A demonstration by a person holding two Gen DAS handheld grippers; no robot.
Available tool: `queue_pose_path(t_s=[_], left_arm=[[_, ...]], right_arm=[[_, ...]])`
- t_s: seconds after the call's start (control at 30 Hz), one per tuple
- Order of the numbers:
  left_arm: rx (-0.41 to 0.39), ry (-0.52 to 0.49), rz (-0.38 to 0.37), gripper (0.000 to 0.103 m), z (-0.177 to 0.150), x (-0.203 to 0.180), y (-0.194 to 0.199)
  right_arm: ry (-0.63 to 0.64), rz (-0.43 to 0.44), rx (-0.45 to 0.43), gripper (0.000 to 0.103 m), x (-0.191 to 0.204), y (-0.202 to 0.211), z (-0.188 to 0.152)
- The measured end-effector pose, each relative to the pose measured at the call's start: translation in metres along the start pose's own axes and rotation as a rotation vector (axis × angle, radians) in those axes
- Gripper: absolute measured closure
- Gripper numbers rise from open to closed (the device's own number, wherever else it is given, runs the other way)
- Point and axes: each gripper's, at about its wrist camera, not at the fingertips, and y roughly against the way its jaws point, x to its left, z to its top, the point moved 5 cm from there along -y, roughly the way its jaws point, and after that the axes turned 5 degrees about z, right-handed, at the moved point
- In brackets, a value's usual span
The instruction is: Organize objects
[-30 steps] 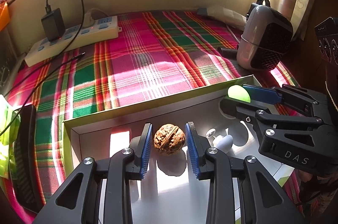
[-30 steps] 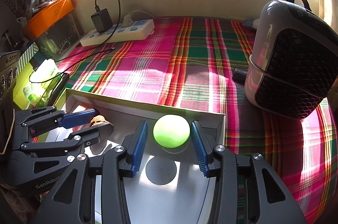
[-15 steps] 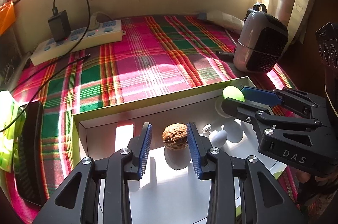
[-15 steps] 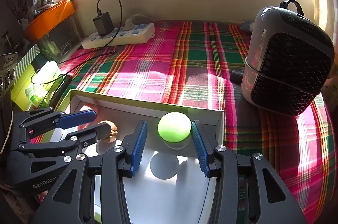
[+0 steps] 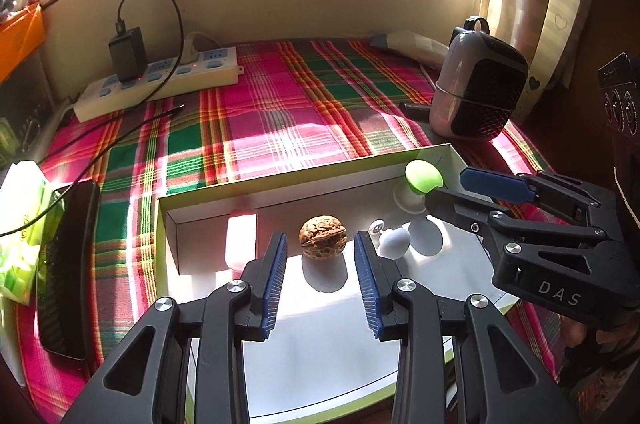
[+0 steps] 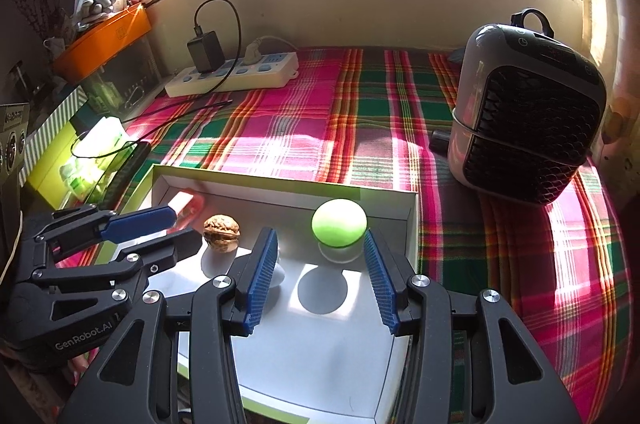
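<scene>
A white box with a green rim (image 5: 300, 175) (image 6: 280, 183) lies on the plaid cloth. Inside it sit a brown walnut (image 5: 323, 242) (image 6: 222, 228), a green ball on a white base (image 6: 339, 222) (image 5: 424, 175), a small white piece (image 5: 394, 240) and a pale pink tube (image 5: 240, 240). My left gripper (image 5: 320, 258) (image 6: 184, 226) is open, and the walnut rests on the box floor just beyond its blue pads, untouched. My right gripper (image 6: 320, 256) (image 5: 448, 185) is open too. The green ball stands free just past its tips.
A grey and black heater (image 5: 476, 95) (image 6: 524, 127) stands on the cloth right of the box. A white power strip (image 5: 160, 79) with a black charger lies by the back wall. A dark phone (image 5: 68, 272) and a green packet (image 5: 20, 224) lie left of the box.
Both grippers have drawn back and up from the box. The walnut, earlier between the left pads, now lies beyond their tips. The green ball likewise sits farther from the right pads.
</scene>
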Motion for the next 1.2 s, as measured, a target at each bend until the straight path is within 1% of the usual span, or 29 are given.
queue_pose_path(t_s=[0.33,0.47,0.53,0.63,0.83,0.93,1.07,1.2], left_arm=[[-0.022,0.021,0.006,0.07,-0.019,0.002,0.023],[-0.038,0.024,0.024,0.07,-0.03,0.005,0.033],[-0.052,0.036,0.015,0.07,-0.034,0.007,0.04],[-0.056,0.057,0.023,0.07,-0.039,0.011,0.046],[-0.077,0.096,0.01,0.07,-0.055,0.019,0.061],[-0.077,0.109,0.017,0.07,-0.064,0.024,0.066],[-0.087,0.121,-0.007,0.07,-0.076,0.027,0.075],[-0.083,0.133,-0.015,0.07,-0.087,0.03,0.08]], right_arm=[[-0.011,0.014,-0.033,0.056,0.007,0.023,-0.016],[-0.011,0.011,-0.046,0.056,0.008,0.033,-0.025],[-0.018,0.018,-0.056,0.056,0.009,0.038,-0.029],[-0.02,0.017,-0.065,0.056,0.01,0.045,-0.035],[-0.019,0.016,-0.077,0.056,0.013,0.057,-0.049],[-0.017,0.022,-0.073,0.056,0.014,0.061,-0.056],[-0.014,0.023,-0.067,0.056,0.015,0.064,-0.068],[-0.016,0.027,-0.07,0.056,0.016,0.07,-0.079]])
